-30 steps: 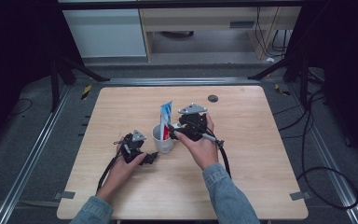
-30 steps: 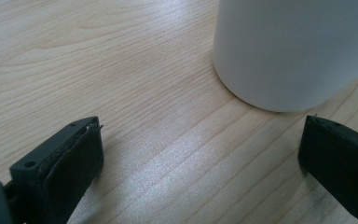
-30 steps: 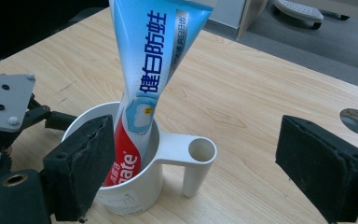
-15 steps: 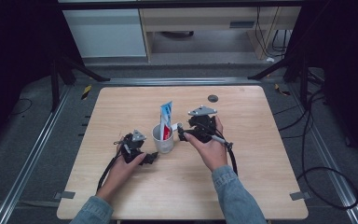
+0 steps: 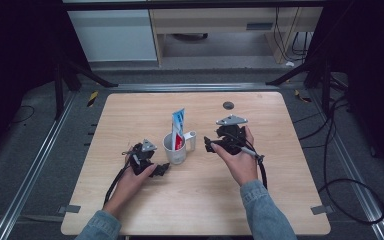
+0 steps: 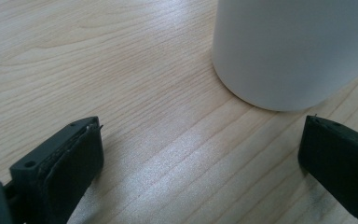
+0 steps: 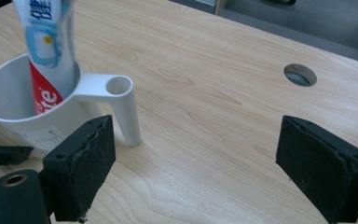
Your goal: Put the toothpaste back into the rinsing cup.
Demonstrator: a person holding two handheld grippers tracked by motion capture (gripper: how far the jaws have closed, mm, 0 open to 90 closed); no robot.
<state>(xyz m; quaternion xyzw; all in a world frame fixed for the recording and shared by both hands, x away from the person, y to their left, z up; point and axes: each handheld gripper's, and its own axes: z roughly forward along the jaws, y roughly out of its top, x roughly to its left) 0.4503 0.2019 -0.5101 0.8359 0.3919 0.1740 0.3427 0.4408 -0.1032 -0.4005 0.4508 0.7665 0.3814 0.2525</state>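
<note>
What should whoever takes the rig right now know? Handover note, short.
Left tool: open, empty, low on the table, right beside the cup; whether it touches the cup I cannot tell.
Right tool: open, empty, just right of the cup's handle, not on it.
Cup: white, upright, near the table's middle. Toothpaste tube stands in it, leaning on the rim.
Done: tube is in the cup.
Left: no grasp on anything. If the cup has to move next, the handle is probably the easiest grip for the right tool; the left could steady the wall.
</note>
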